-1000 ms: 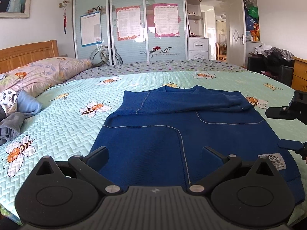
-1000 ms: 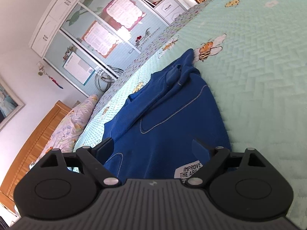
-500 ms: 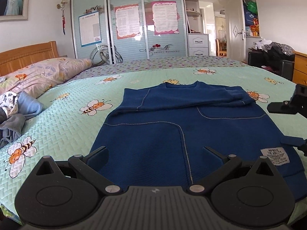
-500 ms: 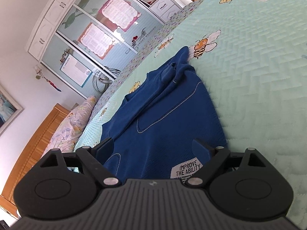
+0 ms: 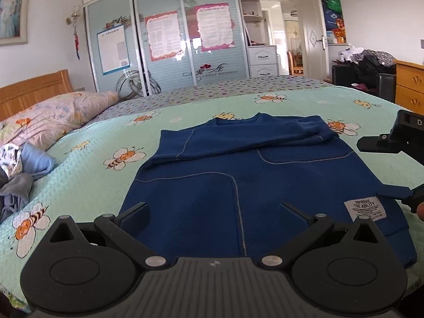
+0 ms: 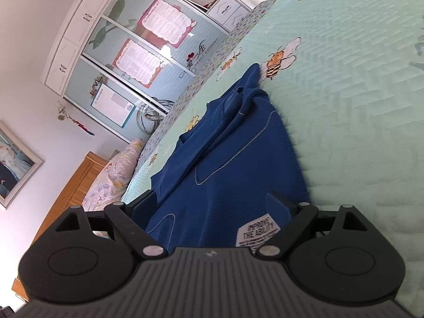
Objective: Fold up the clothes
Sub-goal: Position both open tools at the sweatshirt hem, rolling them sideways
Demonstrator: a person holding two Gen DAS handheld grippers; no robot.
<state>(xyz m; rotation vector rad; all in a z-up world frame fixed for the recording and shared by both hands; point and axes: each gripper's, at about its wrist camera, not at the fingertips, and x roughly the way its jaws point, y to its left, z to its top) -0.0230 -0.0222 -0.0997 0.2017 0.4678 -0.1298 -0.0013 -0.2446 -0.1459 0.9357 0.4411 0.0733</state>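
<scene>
Left wrist view: left gripper (image 5: pixel 212 213) has its fingers spread wide with nothing between them, low over the near hem of the blue sweater (image 5: pixel 238 175).
Right wrist view: right gripper (image 6: pixel 212 204) is also spread and empty, rolled to one side, over the hem corner that carries the white label (image 6: pixel 258 230).
Right gripper from left view: its fingers (image 5: pixel 371 143) show at the right edge of the frame, just beside the sweater's right side.
Sweater position: flat on the bed (image 5: pixel 87 164), hem towards the near edge, neckline towards the far edge.
Sweater state: both sleeves (image 5: pixel 265 139) are laid across the chest, so the sides look folded in; the body lies full length.
Stage (judgement): sleeves in, lengthwise fold not made. The likely step in hand is gripping the two hem corners.
Grip advice: take each corner well inside the edge and catch all layers, or the lower layer will drag.
Level: bring the right gripper flat before it bites; tilted, it may pinch the quilt.
Fold advice: lift both corners evenly, carry the hem towards the neckline, and keep the sleeves pinned under the fold.
Risk: knit is heavy and limp, so an uneven lift would skew the fold.
Beyond: a pile of clothes (image 5: pixel 16 175) sits at the bed's left edge, well apart.
</scene>
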